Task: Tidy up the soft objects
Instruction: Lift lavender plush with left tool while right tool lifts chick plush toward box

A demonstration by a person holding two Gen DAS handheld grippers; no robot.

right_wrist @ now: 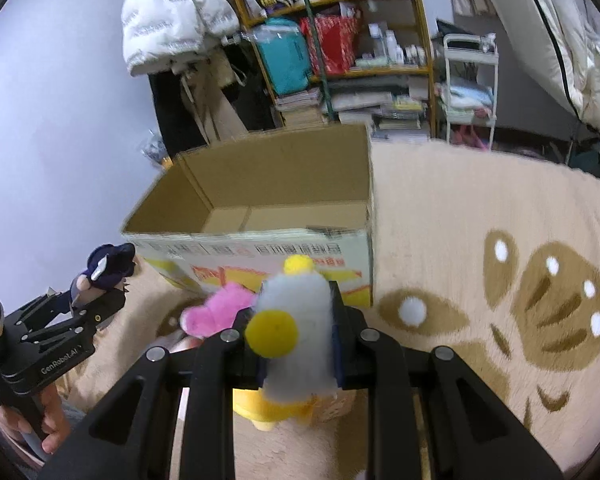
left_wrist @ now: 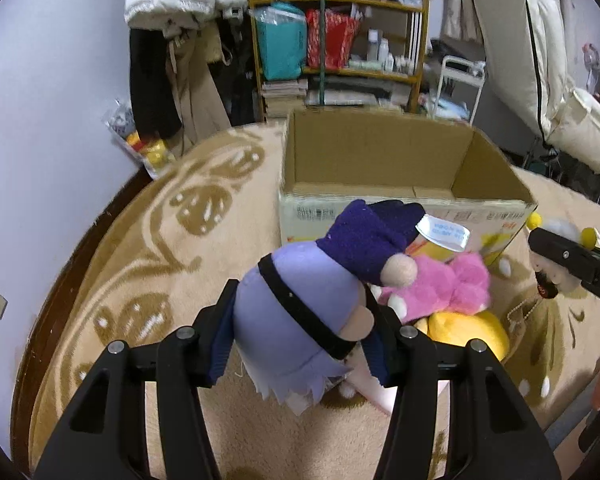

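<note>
Beige patterned rug, cardboard box, possibly cluttered shelves

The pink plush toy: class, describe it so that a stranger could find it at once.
Find the open cardboard box on the beige rug. On the floor before its printed front lies the pink plush toy, against a yellow toy. It alone is fluffy pink.

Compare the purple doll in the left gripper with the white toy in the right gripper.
The purple doll is lilac with a dark hood; the white toy is fluffy with yellow pompoms. The doll bulges well beyond its jaws, while the toy is squeezed narrow. Both are soft and held before the box.
</note>
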